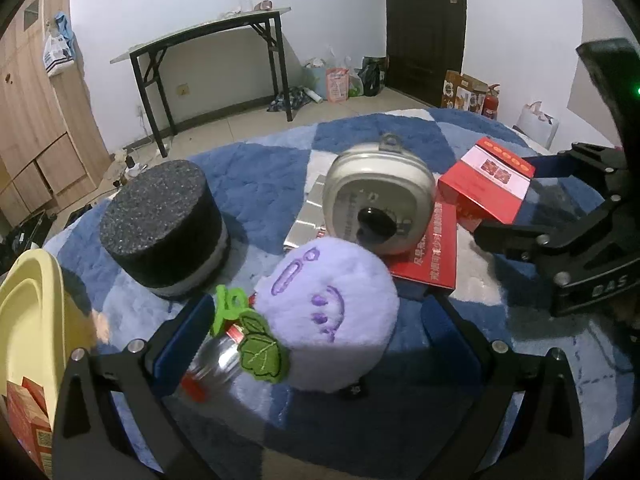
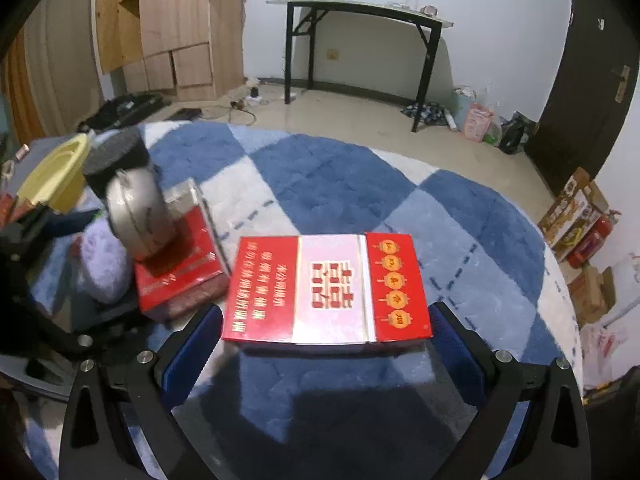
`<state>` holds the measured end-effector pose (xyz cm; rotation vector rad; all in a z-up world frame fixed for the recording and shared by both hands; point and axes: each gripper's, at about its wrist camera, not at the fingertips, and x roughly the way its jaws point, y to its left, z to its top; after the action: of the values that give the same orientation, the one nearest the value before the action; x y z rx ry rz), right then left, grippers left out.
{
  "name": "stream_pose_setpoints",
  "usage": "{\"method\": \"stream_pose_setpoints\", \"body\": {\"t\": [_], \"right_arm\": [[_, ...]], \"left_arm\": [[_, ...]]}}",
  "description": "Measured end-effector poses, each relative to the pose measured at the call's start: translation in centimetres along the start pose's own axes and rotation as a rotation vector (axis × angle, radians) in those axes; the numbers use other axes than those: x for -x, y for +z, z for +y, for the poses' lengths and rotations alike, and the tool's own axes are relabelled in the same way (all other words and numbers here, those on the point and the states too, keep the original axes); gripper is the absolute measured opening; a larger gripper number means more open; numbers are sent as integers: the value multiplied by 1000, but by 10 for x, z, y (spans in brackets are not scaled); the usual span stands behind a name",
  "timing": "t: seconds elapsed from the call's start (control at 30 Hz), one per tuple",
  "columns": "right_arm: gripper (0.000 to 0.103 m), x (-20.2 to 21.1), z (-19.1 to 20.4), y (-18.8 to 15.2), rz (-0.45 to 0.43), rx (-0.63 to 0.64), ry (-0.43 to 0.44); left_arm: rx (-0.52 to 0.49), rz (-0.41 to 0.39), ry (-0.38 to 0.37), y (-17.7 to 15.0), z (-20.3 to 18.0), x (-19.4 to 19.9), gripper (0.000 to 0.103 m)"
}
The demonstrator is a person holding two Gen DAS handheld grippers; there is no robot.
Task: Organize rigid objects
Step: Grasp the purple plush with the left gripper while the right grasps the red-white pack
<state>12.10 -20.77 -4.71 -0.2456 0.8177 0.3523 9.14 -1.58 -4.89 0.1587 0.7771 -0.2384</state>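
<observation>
My left gripper (image 1: pixel 316 328) is open around a purple plush toy (image 1: pixel 332 312) with green leaves; a small clear bottle (image 1: pixel 216 356) lies by its left finger. Beyond it a silver alarm clock (image 1: pixel 380 204) leans on a flat red box (image 1: pixel 432 256), and a black foam cylinder (image 1: pixel 164 228) stands to the left. My right gripper (image 2: pixel 326 340) is open around a red carton with gold lanterns (image 2: pixel 326 288), which fills the gap between the fingers without a clear squeeze. That carton also shows in the left wrist view (image 1: pixel 488 180), as does the right gripper (image 1: pixel 560 236).
Everything lies on a blue and white checked plush rug (image 2: pixel 340 184). A yellow basin (image 1: pixel 28 312) with small red boxes (image 1: pixel 28 428) sits at the left edge. Behind are a black-legged table (image 2: pixel 360 12), a wooden wardrobe (image 1: pixel 32 120) and a dark door (image 1: pixel 424 28).
</observation>
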Motion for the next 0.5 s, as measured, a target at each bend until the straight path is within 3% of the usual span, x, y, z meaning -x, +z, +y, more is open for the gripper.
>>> {"method": "stream_pose_setpoints", "body": {"t": [0.27,0.33,0.4,0.43,0.5], "right_arm": [[103,-9,-5,0,-9,-29,-13],[102,-11,-6,-1,-13,-38,-12],[100,-13,-5,-3,-13,-31,-16],[94,-13,-5,-3,-16,-27,-13],[91,-14,-4,-3,-20,-16,-7]], "left_arm": [[14,2,-12,0,3,-1,102],[13,1,-11,0,3,-1,97],[18,-1,3,0,4,-1,83],[18,1,5,0,5,-2,79],[21,3,8,0,6,-2,60]]}}
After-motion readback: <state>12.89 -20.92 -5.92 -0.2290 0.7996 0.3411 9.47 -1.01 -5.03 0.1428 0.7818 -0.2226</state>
